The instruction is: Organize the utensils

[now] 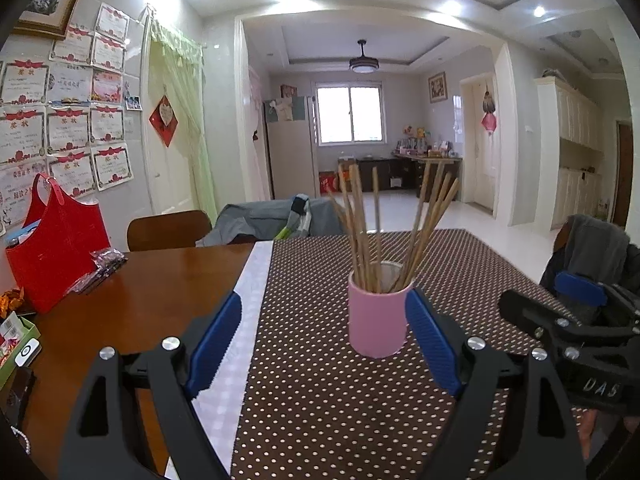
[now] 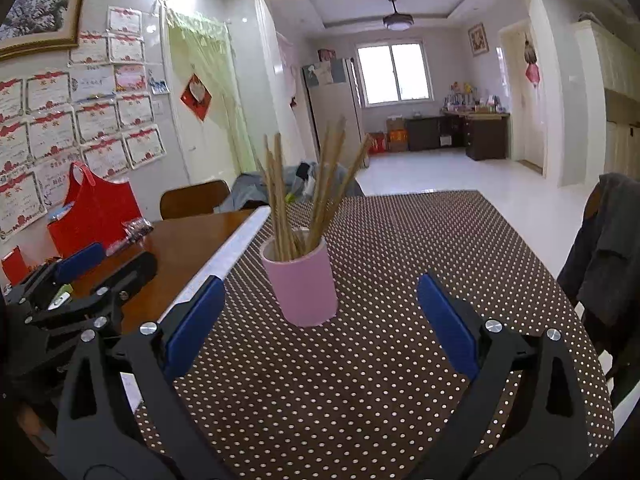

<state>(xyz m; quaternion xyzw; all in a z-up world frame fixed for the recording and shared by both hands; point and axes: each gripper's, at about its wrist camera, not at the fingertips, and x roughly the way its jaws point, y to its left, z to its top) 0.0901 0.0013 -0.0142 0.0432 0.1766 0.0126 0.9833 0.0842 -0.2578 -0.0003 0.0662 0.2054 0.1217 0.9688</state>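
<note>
We cannot see the lower ends of the chopsticks (image 1: pixel 376 236), sunk inside the pink cup (image 1: pixel 377 320). The right gripper (image 1: pixel 568 312) is cut off by the left wrist view's edge. Print on the wall certificates (image 2: pixel 96 120) is too small to read.

Red bag (image 1: pixel 60 248) upright at the wall on the wooden table (image 1: pixel 152 292); dotted brown cloth (image 1: pixel 340 400) beside it; certificates (image 1: pixel 68 128) on the wall.

Pink cup (image 1: pixel 376 320), tan chopsticks (image 1: pixel 362 224), brown white-dotted cloth (image 1: pixel 320 400), red bag (image 1: pixel 56 248), glossy brown worktop (image 1: pixel 140 300), blue pads (image 1: pixel 432 344).
</note>
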